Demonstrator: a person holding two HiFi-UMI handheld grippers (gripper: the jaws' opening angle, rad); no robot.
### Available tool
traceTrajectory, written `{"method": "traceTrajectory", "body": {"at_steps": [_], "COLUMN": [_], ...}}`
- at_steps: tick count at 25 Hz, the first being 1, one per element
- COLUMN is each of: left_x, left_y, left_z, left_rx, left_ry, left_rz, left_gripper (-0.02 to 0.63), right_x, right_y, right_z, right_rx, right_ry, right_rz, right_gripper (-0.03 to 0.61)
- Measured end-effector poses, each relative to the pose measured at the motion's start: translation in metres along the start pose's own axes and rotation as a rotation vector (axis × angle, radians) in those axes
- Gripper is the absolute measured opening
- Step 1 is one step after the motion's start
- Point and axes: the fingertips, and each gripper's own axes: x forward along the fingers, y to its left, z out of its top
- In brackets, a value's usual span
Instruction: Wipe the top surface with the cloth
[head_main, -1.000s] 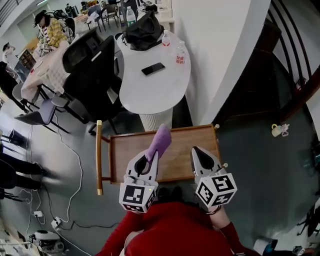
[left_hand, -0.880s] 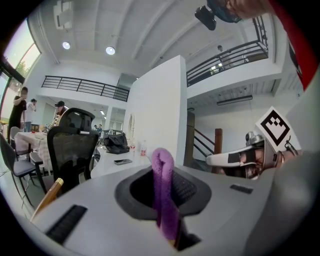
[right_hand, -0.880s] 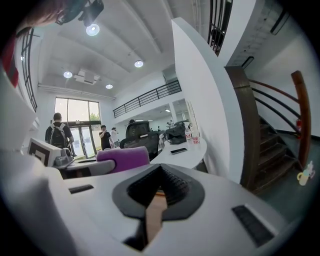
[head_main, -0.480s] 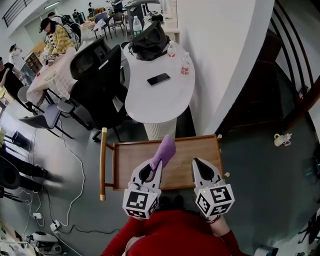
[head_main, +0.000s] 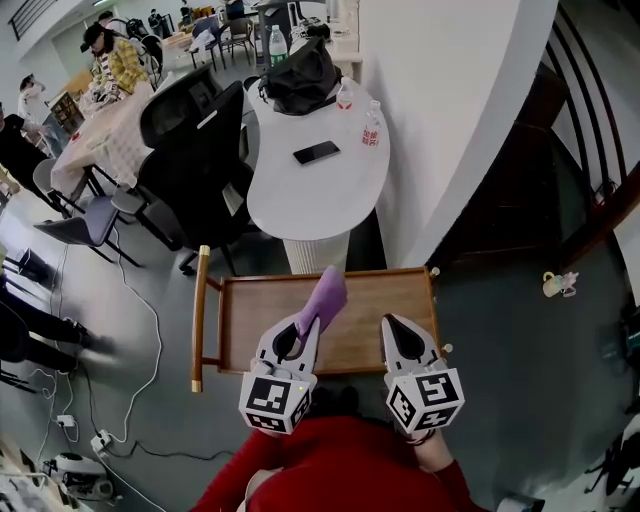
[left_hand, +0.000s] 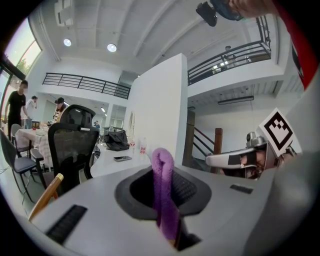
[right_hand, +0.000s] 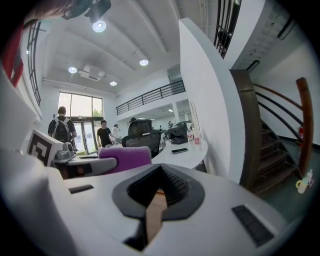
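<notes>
Head view: hovering over the cart (head_main: 260, 330) with both tongs. Gripping a purple cloth (head_main: 322, 297) in the left gripper (head_main: 308, 325), with a limp fold jutting forward above the cart's top. Holding the right gripper (head_main: 393, 325) clenched and empty over the cart's right half.

Left gripper view: pinching the cloth (left_hand: 163, 190) as an upright, plush, doubled strip.

Right gripper view: pressed together on nothing; seeing the cloth (right_hand: 125, 157) off to the left, a rounded purple roll.
</notes>
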Motion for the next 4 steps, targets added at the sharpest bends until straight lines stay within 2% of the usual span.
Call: {"method": "traceTrajectory", "body": {"at_steps": [4], "left_x": [0.0027], "left_y": [0.0031], "left_z": [0.0002], "left_rx": [-0.006], "left_ry": [-0.002], "left_rz": [0.010], "left_gripper": [0.048], "right_x": [0.0029], "right_y": [-0.0035], "right_z": [0.0031], "right_rx": [-0.006], "right_ry": [-0.004], "right_rz": [0.000], "right_gripper": [0.003]}}
